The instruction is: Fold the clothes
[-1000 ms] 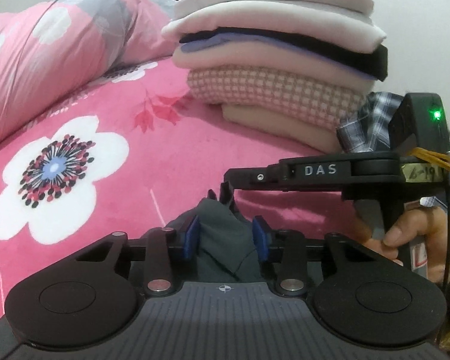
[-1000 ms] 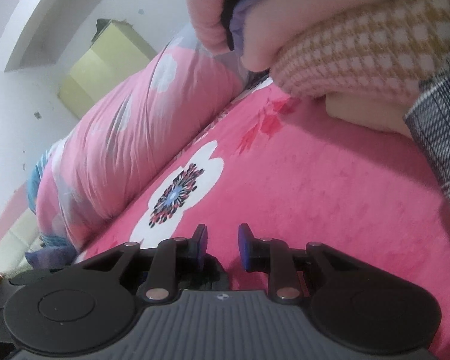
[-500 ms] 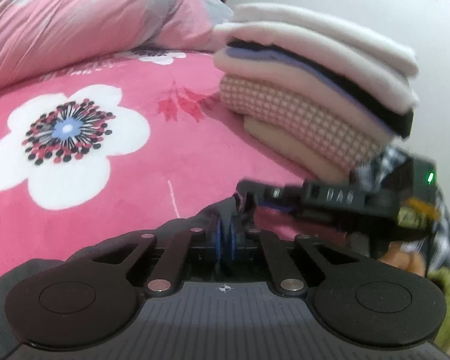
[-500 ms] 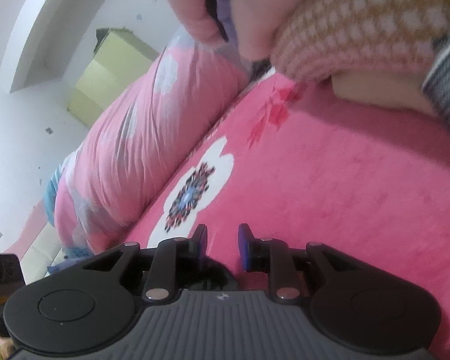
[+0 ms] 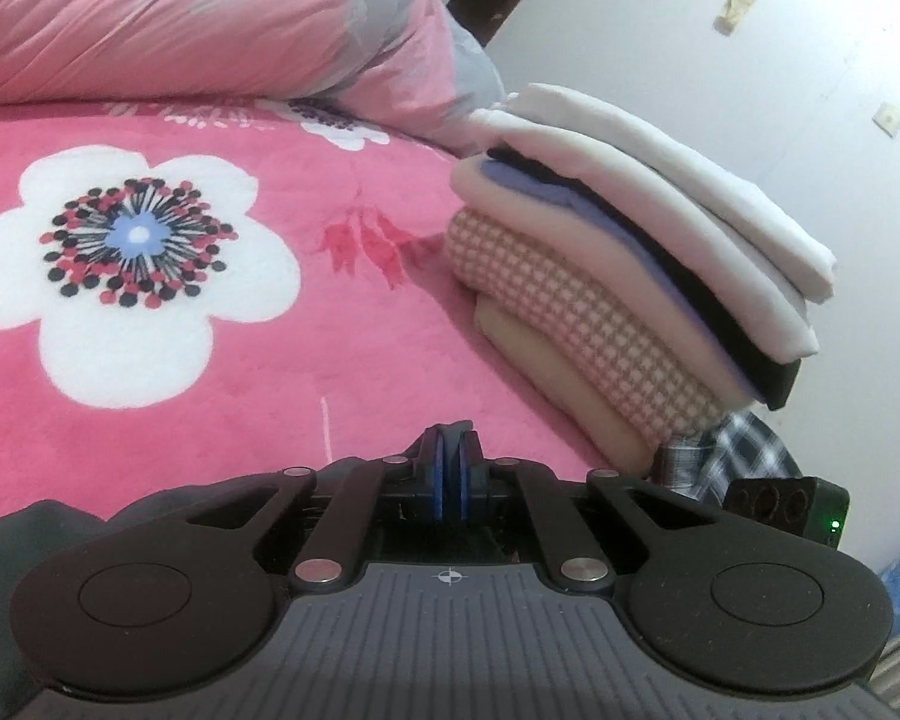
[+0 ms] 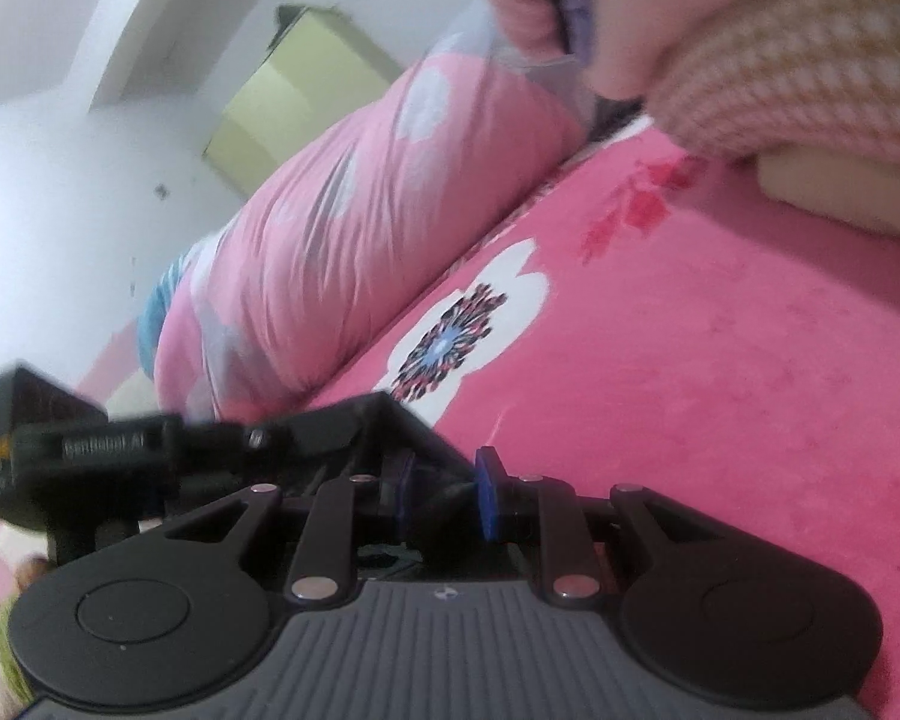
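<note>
A dark grey garment [image 5: 36, 531] lies on the pink flowered bedcover [image 5: 270, 372], under and to the left of my left gripper [image 5: 450, 468]. That gripper is shut, its blue pads pinching a thin edge of the grey cloth. In the right wrist view my right gripper [image 6: 444, 492] holds its pads a little apart, with dark cloth [image 6: 444, 501] pinched between them. The left tool's black housing [image 6: 78, 450] sits close beside it on the left. A stack of folded clothes [image 5: 630, 276] stands on the bed to the right.
A rolled pink quilt [image 5: 180, 18] runs along the far side of the bed. A plaid shirt [image 5: 744, 450] lies below the stack, beside the right tool's black housing [image 5: 780, 501]. A white wall [image 5: 750, 90] is right behind the stack.
My left gripper closed on the grey garment and rolled, tilting its view. The right tool slid from in front of it to the right edge. The left tool entered the right view.
</note>
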